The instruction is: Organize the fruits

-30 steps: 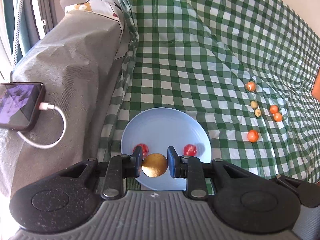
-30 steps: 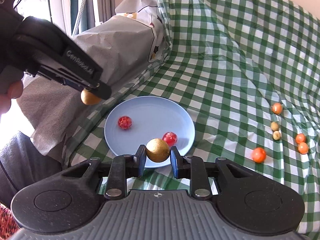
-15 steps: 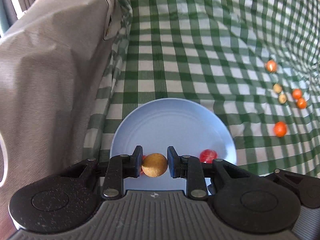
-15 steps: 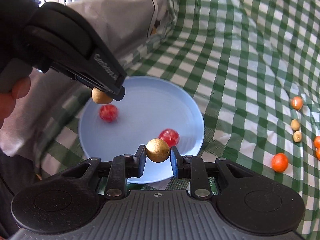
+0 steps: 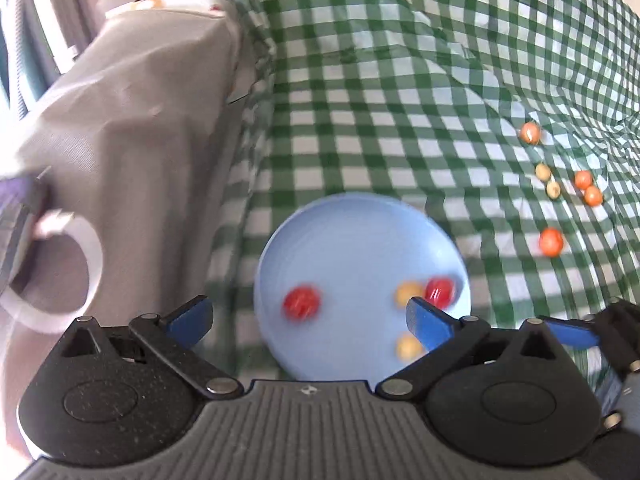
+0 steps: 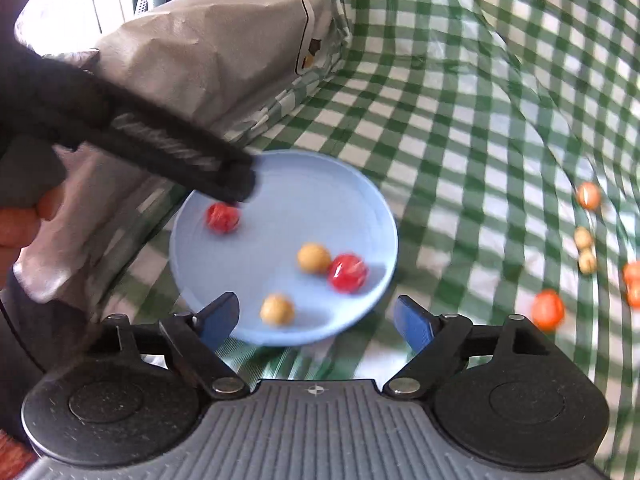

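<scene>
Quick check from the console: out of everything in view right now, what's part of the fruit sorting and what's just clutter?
Part of the job:
- blue plate
- two red fruits and two yellow fruits on the plate
- loose orange fruits and small tan fruits on the checked cloth
- left gripper and right gripper, both open and empty

Lying about:
- grey wrapped bundle
- white cable
- green checked cloth

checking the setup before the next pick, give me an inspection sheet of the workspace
surface: green checked cloth, wrinkled
job's things: blue plate holding two red fruits and two yellow fruits; six small fruits lie loose on the cloth to the right, four orange, two tan
clutter: nothing seen
grippers: left gripper open and empty; right gripper open and empty, jaws spread wide
cables: white cable looped on the grey cover, running to a dark device at the left edge
surroundings: grey cover over a bulky object left of the plate
</scene>
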Action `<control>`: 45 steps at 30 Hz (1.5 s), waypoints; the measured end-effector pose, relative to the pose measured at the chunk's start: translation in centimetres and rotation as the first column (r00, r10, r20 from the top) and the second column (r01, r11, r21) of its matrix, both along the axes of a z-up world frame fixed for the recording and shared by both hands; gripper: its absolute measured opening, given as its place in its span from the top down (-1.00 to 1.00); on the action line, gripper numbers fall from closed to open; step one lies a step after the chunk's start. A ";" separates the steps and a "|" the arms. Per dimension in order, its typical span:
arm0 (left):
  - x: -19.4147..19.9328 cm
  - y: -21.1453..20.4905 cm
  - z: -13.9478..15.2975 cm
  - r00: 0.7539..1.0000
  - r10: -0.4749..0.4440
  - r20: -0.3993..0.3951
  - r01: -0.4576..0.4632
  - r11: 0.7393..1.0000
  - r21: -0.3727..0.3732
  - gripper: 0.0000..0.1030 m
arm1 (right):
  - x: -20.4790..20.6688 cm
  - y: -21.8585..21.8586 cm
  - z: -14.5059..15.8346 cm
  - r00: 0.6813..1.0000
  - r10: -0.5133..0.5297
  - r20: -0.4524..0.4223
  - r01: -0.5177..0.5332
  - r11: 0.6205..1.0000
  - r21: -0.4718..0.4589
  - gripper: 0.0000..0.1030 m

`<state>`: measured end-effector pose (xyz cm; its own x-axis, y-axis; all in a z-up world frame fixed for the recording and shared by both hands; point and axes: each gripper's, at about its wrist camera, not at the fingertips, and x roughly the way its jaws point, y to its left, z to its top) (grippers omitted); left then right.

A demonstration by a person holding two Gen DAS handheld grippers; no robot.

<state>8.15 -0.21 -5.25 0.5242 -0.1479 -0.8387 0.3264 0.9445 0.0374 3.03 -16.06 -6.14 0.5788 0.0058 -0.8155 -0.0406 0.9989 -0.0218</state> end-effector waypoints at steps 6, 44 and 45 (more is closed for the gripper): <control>-4.9 3.0 0.7 0.995 0.086 -0.043 -0.085 0.996 0.032 -0.99 | -5.3 1.3 2.0 1.000 -0.022 0.001 0.022 1.000 0.017 -0.78; -11.5 3.3 4.2 0.996 0.031 0.087 -0.033 0.999 0.028 -0.99 | -11.1 4.2 5.8 0.989 -0.021 0.146 0.031 0.997 -0.071 -0.88; -11.5 3.2 4.1 0.996 0.030 0.087 -0.032 0.999 0.027 -0.99 | -11.1 4.2 5.8 0.989 -0.021 0.145 0.032 0.997 -0.071 -0.88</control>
